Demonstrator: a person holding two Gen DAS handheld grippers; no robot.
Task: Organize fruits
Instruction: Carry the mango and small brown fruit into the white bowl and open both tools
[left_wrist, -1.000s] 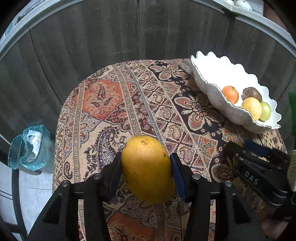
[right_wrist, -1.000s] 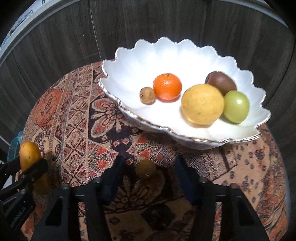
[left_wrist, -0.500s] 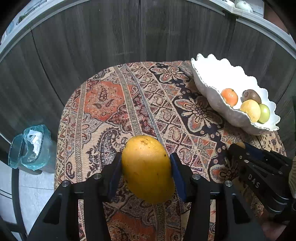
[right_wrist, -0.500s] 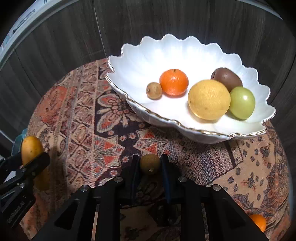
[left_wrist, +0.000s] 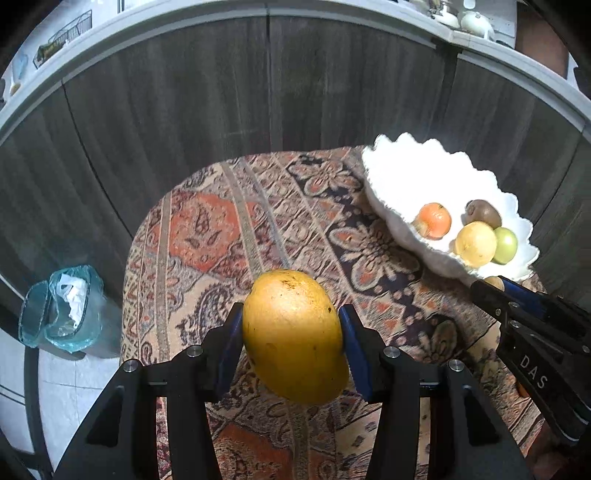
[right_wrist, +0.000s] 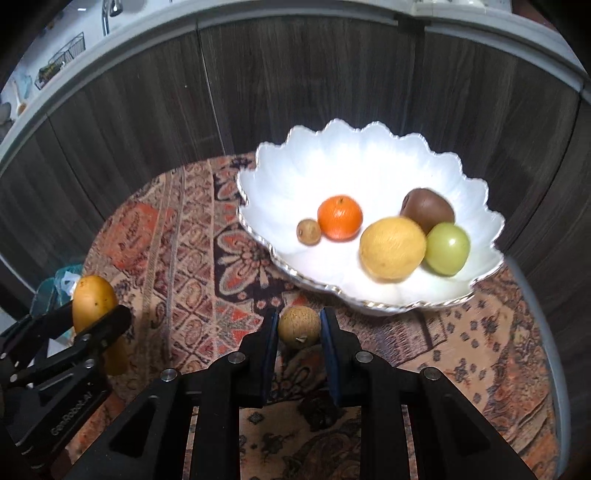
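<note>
Yellow-orange mango (left_wrist: 293, 334) with small dark specks. Tan-brown small round fruit (right_wrist: 299, 326). White scalloped bowl (right_wrist: 369, 162) with a gold rim line. In it: orange mandarin (right_wrist: 340, 218), pale yellow round fruit (right_wrist: 392, 247), light green fruit (right_wrist: 447, 249), brown kiwi (right_wrist: 426, 208), small tan fruit (right_wrist: 308, 231). Tablecloth (left_wrist: 207, 229) paisley and floral in orange-red, beige, navy. Black grippers, blue pads (left_wrist: 229, 341). Dark grey woodgrain cabinet (left_wrist: 184, 122). Teal translucent bin (left_wrist: 61, 308), far left.

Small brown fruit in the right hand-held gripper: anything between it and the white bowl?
Nothing visible. The small brown fruit is shut in the right hand-held gripper just short of the white bowl's near rim, with only patterned cloth between. The bowl's near-left floor looks free of fruit.
</note>
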